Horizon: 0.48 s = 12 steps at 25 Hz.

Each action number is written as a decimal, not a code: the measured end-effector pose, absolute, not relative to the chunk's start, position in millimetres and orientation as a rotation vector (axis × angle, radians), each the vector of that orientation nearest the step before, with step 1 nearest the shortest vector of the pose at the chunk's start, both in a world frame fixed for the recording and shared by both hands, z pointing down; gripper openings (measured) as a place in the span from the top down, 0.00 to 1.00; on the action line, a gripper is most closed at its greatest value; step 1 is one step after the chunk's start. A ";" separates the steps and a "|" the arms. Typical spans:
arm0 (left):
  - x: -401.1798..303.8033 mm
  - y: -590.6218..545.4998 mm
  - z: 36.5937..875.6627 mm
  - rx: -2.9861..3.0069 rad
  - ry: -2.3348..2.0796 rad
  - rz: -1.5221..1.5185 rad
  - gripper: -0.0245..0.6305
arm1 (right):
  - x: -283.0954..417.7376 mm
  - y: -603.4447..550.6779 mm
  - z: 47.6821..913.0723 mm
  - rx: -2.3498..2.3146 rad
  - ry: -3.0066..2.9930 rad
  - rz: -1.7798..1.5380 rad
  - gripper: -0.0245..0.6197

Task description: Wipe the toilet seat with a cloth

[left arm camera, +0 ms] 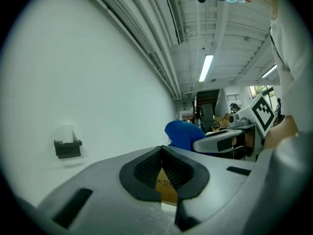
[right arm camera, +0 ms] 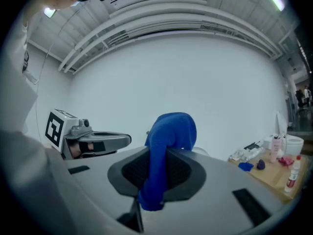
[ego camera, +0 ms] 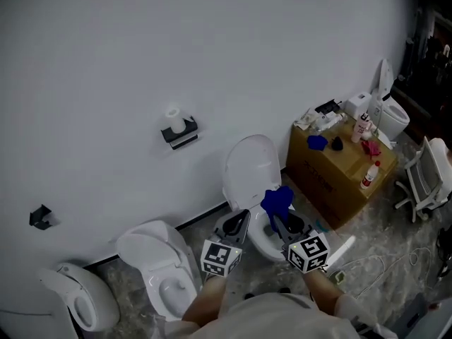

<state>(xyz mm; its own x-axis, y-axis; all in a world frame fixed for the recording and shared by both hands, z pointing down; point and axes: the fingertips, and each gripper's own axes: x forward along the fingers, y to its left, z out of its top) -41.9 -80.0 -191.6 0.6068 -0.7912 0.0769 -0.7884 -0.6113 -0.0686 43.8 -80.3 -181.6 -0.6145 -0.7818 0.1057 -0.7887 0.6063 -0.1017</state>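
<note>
A steep downward look at a plain white wall and a mottled grey floor. At far left stands a glossy rounded toilet [ego camera: 76, 296], and beside it a second toilet [ego camera: 161, 268] with its lid open. Above them, a black wall holder [ego camera: 179, 134] carries a white paper roll.

In the middle is a third toilet, its smooth oval lid [ego camera: 252, 167] raised against the wall, with the white toilet seat [ego camera: 260, 241] ring below it. The left gripper [left arm camera: 162, 153], grey plastic with ribbed black pads, hangs over the seat's left side. Its jaws are pressed together at the tips, on nothing.

Just to its right, the right gripper [right arm camera: 157, 156] pinches a soft, bunched blue cloth [right arm camera: 171, 129]. The cloth bulges above the jaws, above the seat and before the lid's lower edge.

Farther right sits a brown cardboard box [ego camera: 337, 175] topped with small bottles.
</note>
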 end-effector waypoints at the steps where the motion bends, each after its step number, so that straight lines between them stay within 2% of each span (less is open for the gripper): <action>1: -42.2 -75.9 -192.0 -2.782 1.372 -0.163 0.95 | 42.8 -77.7 -182.2 1.353 -2.775 0.220 0.88; 12: -51.9 -59.4 -196.2 -2.777 1.380 -0.164 0.95 | 39.9 -68.8 -186.3 1.380 -2.782 0.258 0.88</action>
